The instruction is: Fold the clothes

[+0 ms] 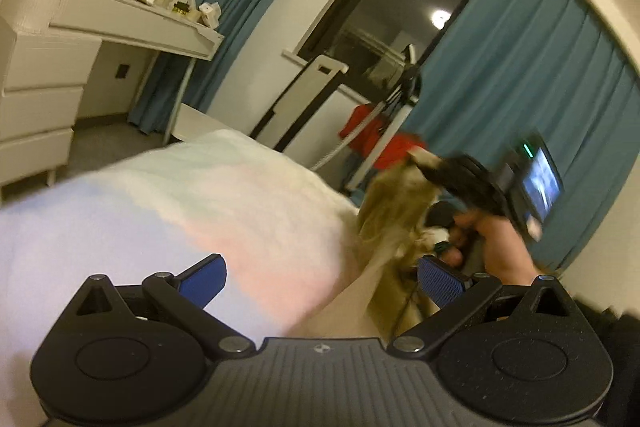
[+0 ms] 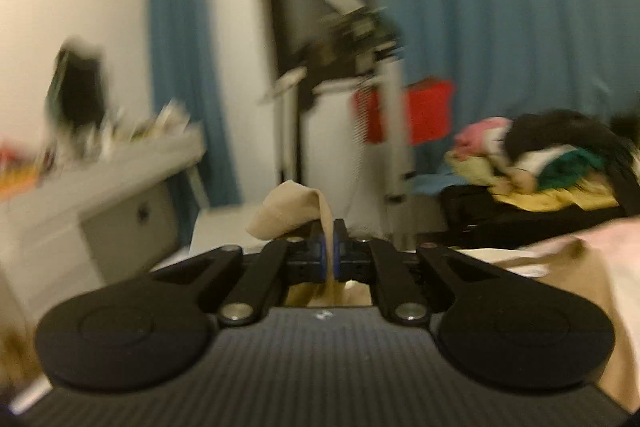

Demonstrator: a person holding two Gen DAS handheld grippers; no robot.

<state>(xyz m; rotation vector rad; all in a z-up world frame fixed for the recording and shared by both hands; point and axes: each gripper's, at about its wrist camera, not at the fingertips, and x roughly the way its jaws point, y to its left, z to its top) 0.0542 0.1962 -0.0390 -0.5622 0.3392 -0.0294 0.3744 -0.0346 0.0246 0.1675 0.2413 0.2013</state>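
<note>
the right gripper (image 2: 329, 241) was clamped tight on a beige cloth (image 2: 280, 213), which poked up between the pads, flopped over to its left and hung down below. the left gripper (image 1: 320, 279) was spread wide with nothing in it, the same cloth (image 1: 394, 211) bunched just ahead-right of it, beside the white bed (image 1: 168, 195).

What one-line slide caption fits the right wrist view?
Right gripper shut on a beige garment, lifted before blue curtains and a clothes pile.
</note>
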